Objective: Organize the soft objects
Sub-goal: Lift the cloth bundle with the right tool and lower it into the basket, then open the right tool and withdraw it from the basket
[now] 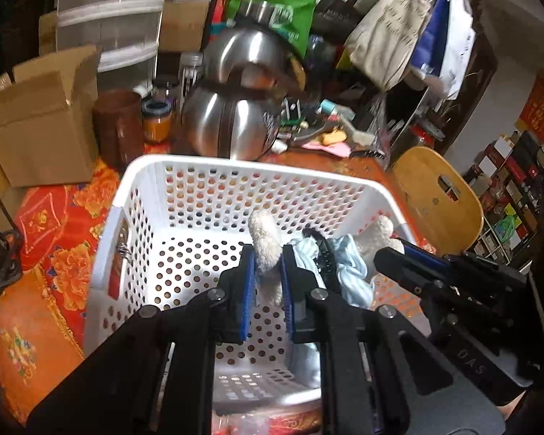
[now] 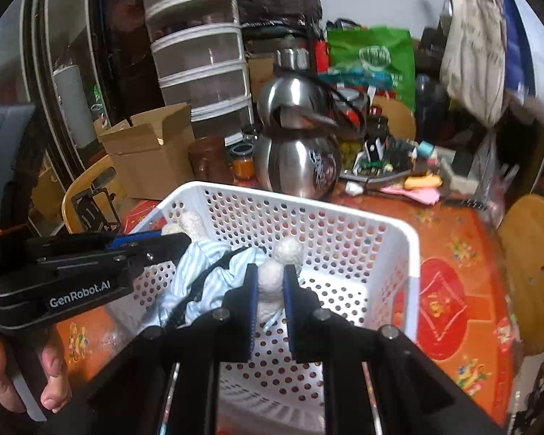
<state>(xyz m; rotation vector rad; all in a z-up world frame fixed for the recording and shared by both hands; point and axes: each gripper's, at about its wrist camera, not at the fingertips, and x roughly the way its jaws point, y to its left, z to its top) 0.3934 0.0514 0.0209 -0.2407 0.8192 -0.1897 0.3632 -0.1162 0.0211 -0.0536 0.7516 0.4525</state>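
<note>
Cluttered with boxes, bags and two stacked steel kettles [image 2: 297, 145], the bench [image 2: 449, 253] wears a red and orange flowered cloth, and a white plastic basket [image 1: 235, 174] full of round holes sits on it near the camera. Both handheld grippers reach over the basket rim from the near side. The left gripper [image 1: 268, 253] has its jaws closed on a cream, fleecy limb of a plush toy [image 1: 264, 235], and the right gripper [image 2: 270, 279] has its jaws closed on another fleecy limb of what appears to be the same toy, so the two together hold it inside the basket, above the floor of it. The toy wears a pale blue striped garment [image 2: 203, 272] with a dark strap across it, which hangs bunched between the two grippers. A hand [image 2: 21, 373] grips the left tool's handle at the lower left of the right wrist view. The toy looks light, soft and easily squashed, so it should sag and swing rather than hold a shape. The fuzzy limbs compress well and give a firm hold; the loose garment would likely slip or pull away if pinched alone. Nothing about it looks fragile, though the fabric could snag on the basket rim.
</note>
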